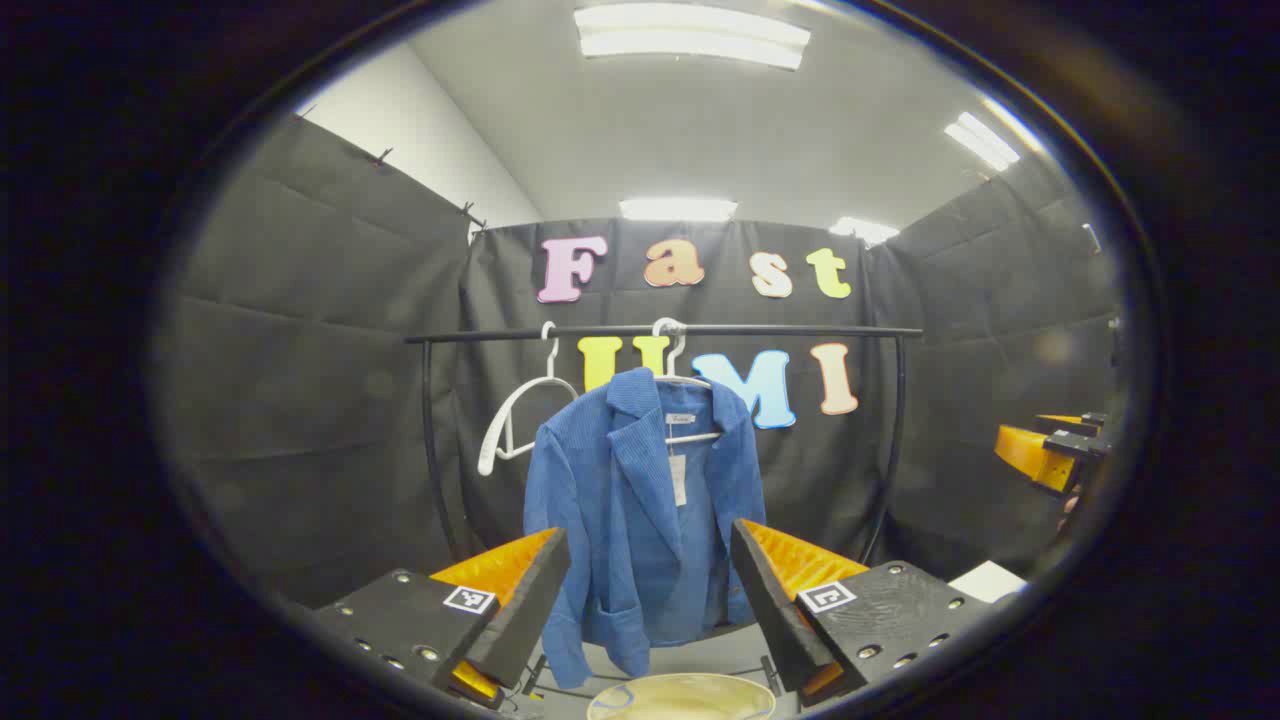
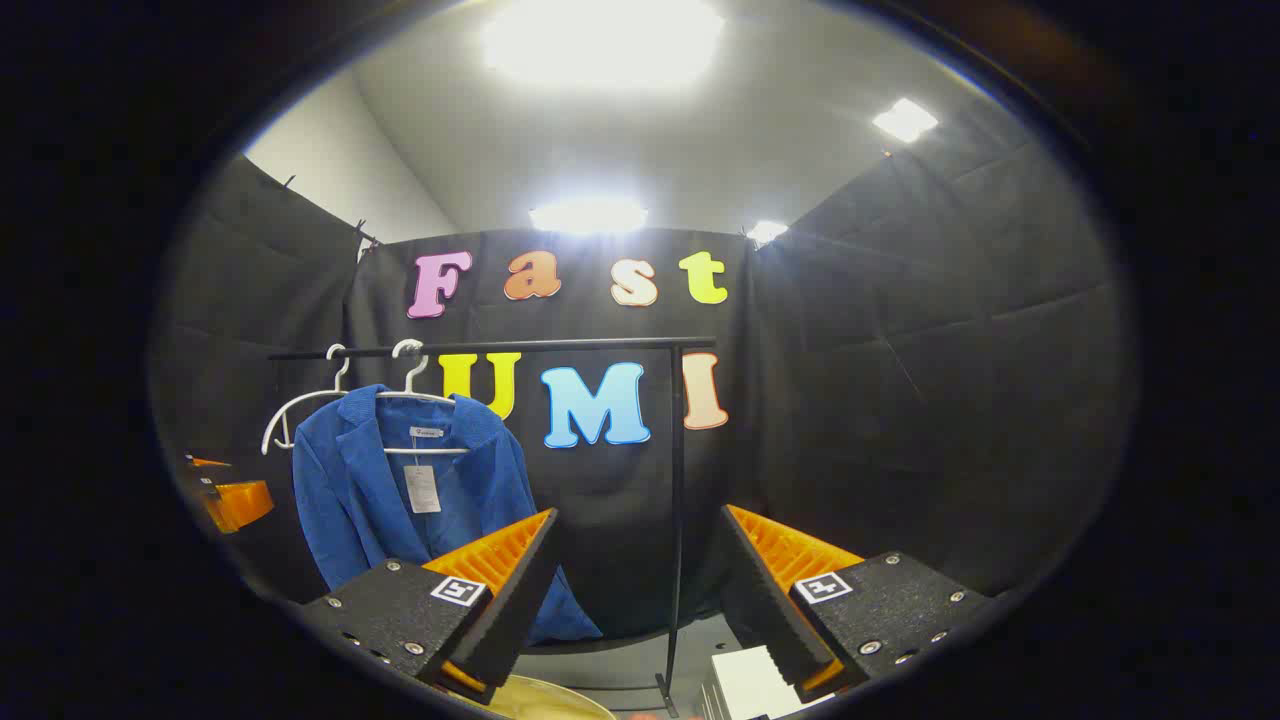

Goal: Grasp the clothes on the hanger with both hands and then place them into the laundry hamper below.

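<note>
While both tools hang back from the rack, the left hand-held gripper (image 1: 650, 590) stands with its jaws spread wide and nothing between them; through the gap the lower half of the blue jacket (image 1: 640, 520) shows, well apart from the fingertips. Just below that gap, at the bottom edge of the left gripper view, lies the pale rim of the laundry hamper (image 1: 685, 695), beneath the jacket's hem. The right hand-held gripper (image 2: 640, 590) is likewise wide open and holds nothing; in its own view the space between its fingers frames bare black cloth wall and the rack's right upright (image 2: 677, 520), with a white box (image 2: 750, 685) low by its right finger. A sliver of the hamper's rim shows at the bottom of that view too.

Farther off, the jacket hangs on a white hanger (image 1: 685, 385) hooked over the black rail (image 1: 660, 331), front open, a paper tag (image 1: 678, 480) dangling inside the collar. An empty white hanger (image 1: 515, 415) hangs just beside it, to its left in both views. To the jacket's right the rail runs bare to the upright, leaving open room. The jacket hangs clear of the uprights and of both grippers.
</note>
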Demonstrator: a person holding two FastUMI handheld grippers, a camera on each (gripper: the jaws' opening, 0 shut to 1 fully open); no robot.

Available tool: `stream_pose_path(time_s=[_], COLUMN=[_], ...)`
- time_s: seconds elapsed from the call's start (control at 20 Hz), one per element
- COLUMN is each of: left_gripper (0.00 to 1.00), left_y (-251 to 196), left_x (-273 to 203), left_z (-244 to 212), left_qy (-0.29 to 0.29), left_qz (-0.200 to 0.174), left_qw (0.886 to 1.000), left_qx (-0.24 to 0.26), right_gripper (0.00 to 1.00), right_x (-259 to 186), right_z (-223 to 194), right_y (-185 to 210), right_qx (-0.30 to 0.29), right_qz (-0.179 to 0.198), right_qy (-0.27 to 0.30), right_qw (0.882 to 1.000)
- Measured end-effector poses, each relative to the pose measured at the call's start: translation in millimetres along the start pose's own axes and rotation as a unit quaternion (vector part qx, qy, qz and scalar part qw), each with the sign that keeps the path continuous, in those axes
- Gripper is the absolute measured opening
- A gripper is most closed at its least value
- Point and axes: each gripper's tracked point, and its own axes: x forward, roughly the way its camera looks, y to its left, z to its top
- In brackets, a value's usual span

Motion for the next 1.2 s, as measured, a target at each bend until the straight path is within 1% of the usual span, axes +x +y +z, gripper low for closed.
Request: stream_pose_path(time_s=[0.25, 0.35, 0.5, 0.8, 0.85, 0.9, 1.2], left_gripper=[0.99, 0.99, 0.99, 0.99, 0.94, 0.99, 0.99], left_y=[-9, -10, -10, 1, 2, 4, 14], left_x=[-2, -4, -6, -12, -13, -13, -5], left_z=[-9, -9, -9, -11, -11, -12, -13], left_qy=[-0.002, -0.003, -0.006, -0.007, -0.006, -0.003, 0.012], left_qz=[-0.012, -0.012, -0.012, 0.003, 0.005, 0.007, 0.022], left_qw=[1.0, 1.0, 1.0, 1.0, 1.0, 1.0, 0.999], left_qx=[0.004, 0.005, -0.005, -0.026, -0.028, -0.028, -0.038], right_gripper=[0.96, 0.96, 0.96, 0.96, 0.96, 0.96, 0.96], right_x=[-8, -10, -11, -9, -9, -9, 14], right_z=[-15, -14, -8, -4, -3, -2, 4], right_y=[-8, -8, -8, 8, 10, 13, 30], right_qx=[-0.001, 0.005, 0.001, -0.005, -0.006, -0.006, -0.006], right_qz=[-0.017, -0.018, -0.022, -0.001, 0.002, 0.005, 0.041], right_qy=[0.012, 0.012, -0.001, -0.004, -0.005, -0.006, -0.002], right_qw=[1.0, 1.0, 1.0, 1.0, 1.0, 1.0, 0.999])
